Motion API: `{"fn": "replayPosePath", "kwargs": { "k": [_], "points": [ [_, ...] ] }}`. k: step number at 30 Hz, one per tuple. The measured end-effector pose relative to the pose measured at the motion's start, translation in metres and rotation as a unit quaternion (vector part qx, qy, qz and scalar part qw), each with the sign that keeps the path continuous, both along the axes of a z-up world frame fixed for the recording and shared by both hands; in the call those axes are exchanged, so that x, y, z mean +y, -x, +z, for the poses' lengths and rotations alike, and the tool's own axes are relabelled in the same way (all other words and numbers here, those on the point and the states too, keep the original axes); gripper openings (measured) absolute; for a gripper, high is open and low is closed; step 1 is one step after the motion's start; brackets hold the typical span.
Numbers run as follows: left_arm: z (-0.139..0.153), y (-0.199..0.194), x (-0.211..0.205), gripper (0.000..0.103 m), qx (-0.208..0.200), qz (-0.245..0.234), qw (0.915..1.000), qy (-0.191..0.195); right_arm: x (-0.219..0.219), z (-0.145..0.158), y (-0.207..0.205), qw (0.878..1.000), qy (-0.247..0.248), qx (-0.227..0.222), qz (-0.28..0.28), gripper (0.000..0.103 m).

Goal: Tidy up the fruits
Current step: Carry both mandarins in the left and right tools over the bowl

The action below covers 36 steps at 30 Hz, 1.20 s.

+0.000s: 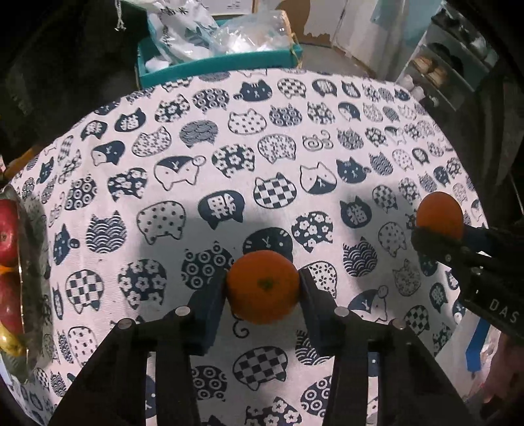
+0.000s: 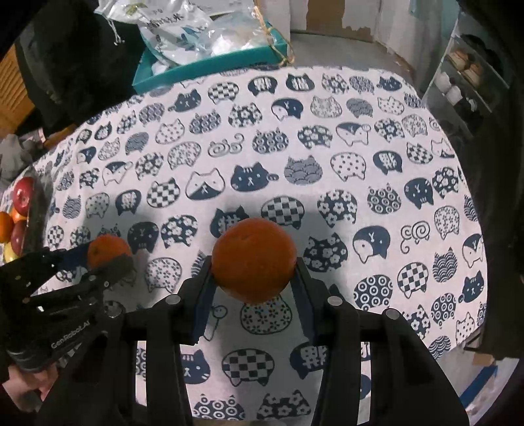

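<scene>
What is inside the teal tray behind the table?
The teal tray holds crumpled clear and white plastic bags. Whatever lies beneath them is covered.

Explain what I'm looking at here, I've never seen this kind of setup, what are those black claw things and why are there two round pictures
There is no robot here. A person holds a two-finger gripper in each hand, and each gripper carries a wide-angle camera looking along its fingers, so you get one round picture per hand.

In the left-hand picture, the left gripper is shut on an orange, and the other gripper shows at the right edge. In the right-hand picture, the right gripper is shut on a second orange, with the left one visible at the lower left.

Below them is a table with a cat-patterned cloth. At its left edge sits a bowl with red apples and other fruit. Behind the table stands a teal box stuffed with plastic bags.
</scene>
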<state>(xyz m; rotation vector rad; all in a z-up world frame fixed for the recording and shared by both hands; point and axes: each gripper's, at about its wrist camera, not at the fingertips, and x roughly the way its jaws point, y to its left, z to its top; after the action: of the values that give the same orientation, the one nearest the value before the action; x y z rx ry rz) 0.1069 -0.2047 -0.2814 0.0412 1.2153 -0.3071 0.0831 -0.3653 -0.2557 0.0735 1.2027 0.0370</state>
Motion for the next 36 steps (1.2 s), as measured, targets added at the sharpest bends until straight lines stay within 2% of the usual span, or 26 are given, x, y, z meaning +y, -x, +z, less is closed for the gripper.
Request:
{"fn": "replayPosePath", "kwargs": {
  "k": [13,23,36],
  "points": [
    [0.063,0.012,0.031,0.044,-0.069,0.023,0.9972,0.014,0.021,0.053,0.005,0.997,0.018,-0.071,0.024,0.044],
    [0.111,0.029,0.050,0.044,-0.119,0.028,0.9921,0.027,0.040,0.101,0.013,0.991,0.013,-0.124,0.045,0.044],
    [0.152,0.049,0.094,0.044,-0.167,0.055,0.9840,0.030,0.080,0.141,0.024,0.981,0.001,-0.169,0.090,0.044]
  ]
}}
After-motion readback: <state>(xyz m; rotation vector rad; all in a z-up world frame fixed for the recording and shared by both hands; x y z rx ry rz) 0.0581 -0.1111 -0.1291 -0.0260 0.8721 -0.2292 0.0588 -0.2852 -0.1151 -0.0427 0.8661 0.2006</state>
